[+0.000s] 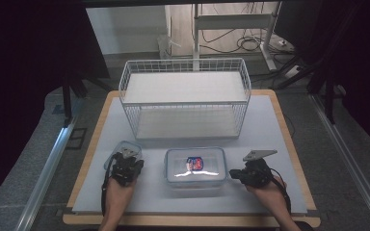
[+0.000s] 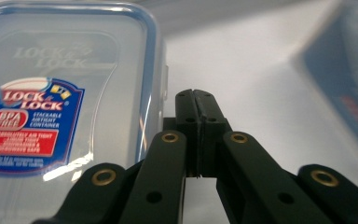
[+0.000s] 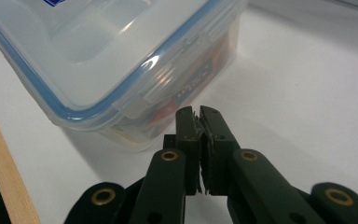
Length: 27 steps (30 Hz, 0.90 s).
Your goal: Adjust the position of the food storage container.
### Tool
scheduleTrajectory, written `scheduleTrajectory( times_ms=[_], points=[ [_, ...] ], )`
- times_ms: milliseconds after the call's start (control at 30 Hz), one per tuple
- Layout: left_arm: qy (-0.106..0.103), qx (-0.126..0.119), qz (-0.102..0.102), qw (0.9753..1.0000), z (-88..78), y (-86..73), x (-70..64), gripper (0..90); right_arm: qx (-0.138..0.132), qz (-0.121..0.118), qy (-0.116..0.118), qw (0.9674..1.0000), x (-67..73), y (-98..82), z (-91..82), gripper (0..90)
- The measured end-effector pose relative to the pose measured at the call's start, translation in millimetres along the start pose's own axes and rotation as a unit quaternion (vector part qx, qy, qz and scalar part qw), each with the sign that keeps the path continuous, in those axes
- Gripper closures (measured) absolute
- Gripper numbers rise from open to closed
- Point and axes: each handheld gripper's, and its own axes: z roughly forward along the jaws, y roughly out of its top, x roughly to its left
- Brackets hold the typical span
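Note:
A large clear container [image 1: 195,166] with a blue-rimmed lid lies at the front middle of the white mat, with colourful contents inside. A smaller clear Lock & Lock container [image 1: 114,156] lies to its left. My left gripper [image 1: 127,162] hangs over the small container's near right part, jaws shut and holding nothing. In the left gripper view the labelled lid [image 2: 70,93] is to the left of the closed left gripper [image 2: 196,99]. My right gripper [image 1: 232,173] is shut just off the large container's right end. In the right gripper view the right gripper [image 3: 198,113] sits close below the large container's [image 3: 121,56] corner, near a lid latch [image 3: 158,91].
A white wire basket shelf [image 1: 183,65] with two levels stands at the back middle of the table. The white mat [image 1: 270,125] lies on a wooden board whose edge [image 3: 2,163] runs near the right gripper. Cables and a metal stand lie on the floor behind.

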Motion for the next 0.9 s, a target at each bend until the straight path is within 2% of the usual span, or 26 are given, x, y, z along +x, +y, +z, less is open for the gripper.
scheduleTrajectory(
  times_ms=[33,133,167,200,233,267,300,333,367,400,500,600,700,733,833,900],
  points=[
    [0.002,-0.002,-0.010,0.9999,0.3,-1.0,3.3,89.9,-0.002,0.000,-0.001,1.0000,-0.4,-0.3,-0.5,86.8],
    [-0.001,-0.002,-0.014,0.9999,-1.5,-2.6,8.0,89.9,-0.003,0.000,-0.002,1.0000,-1.6,-0.9,-1.7,86.9],
    [-0.016,-0.014,-0.006,0.9997,-7.2,-2.8,5.6,89.8,-0.004,-0.001,-0.005,1.0000,-2.7,-1.4,-3.8,86.8],
    [-0.016,-0.014,-0.006,0.9997,-7.2,-2.8,5.6,89.6,-0.004,-0.001,-0.005,1.0000,-2.7,-1.4,-3.8,86.8],
    [-0.043,-0.029,0.005,0.9986,-15.0,-3.6,-2.2,88.1,-0.008,-0.003,-0.008,0.9999,-3.8,-2.0,-6.8,86.8],
    [-0.043,-0.029,0.005,0.9986,-15.0,-3.6,-2.2,86.4,-0.008,-0.003,-0.008,0.9999,-3.8,-2.0,-6.8,86.8],
    [-0.055,-0.033,0.015,0.9978,-18.2,-4.9,-6.0,86.4,-0.011,-0.004,-0.011,0.9999,-4.2,-2.4,-9.1,86.7],
    [-0.068,-0.038,0.035,0.9963,-22.9,-8.3,-12.9,78.3,-0.019,-0.007,-0.015,0.9997,-5.3,-4.2,-14.8,85.7],
    [-0.068,-0.038,0.035,0.9963,-22.9,-8.3,-12.9,74.5,-0.019,-0.007,-0.015,0.9997,-5.3,-4.2,-14.8,85.7],
    [-0.076,-0.039,0.059,0.9946,-27.3,-12.2,-18.8,67.9,-0.029,-0.011,-0.020,0.9993,-6.4,-6.7,-21.4,83.0],
    [-0.082,-0.043,0.087,0.9918,-31.4,-18.0,-24.3,53.8,-0.046,-0.015,-0.024,0.9985,-8.1,-10.1,-29.4,75.5],
    [-0.096,-0.040,0.093,0.9902,-31.3,-23.0,-23.1,36.3,-0.057,-0.016,-0.029,0.9978,-10.1,-12.5,-33.6,62.3],
    [-0.105,-0.045,0.093,0.9890,-30.3,-27.5,-19.8,23.2,-0.054,-0.015,-0.027,0.9981,-13.3,-14.1,-29.9,46.4],
    [-0.106,-0.039,0.092,0.9893,-30.5,-29.7,-17.7,20.3,-0.050,-0.014,-0.029,0.9982,-14.3,-14.9,-27.4,43.1],
    [-0.109,-0.043,0.087,0.9892,-32.3,-28.8,-17.0,14.8,-0.046,-0.012,-0.030,0.9984,-15.7,-15.6,-23.7,36.3],
    [-0.111,-0.046,0.088,0.9888,-33.0,-28.7,-17.9,14.1,-0.051,-0.010,-0.029,0.9982,-16.8,-15.8,-23.7,33.2]
  ],
)
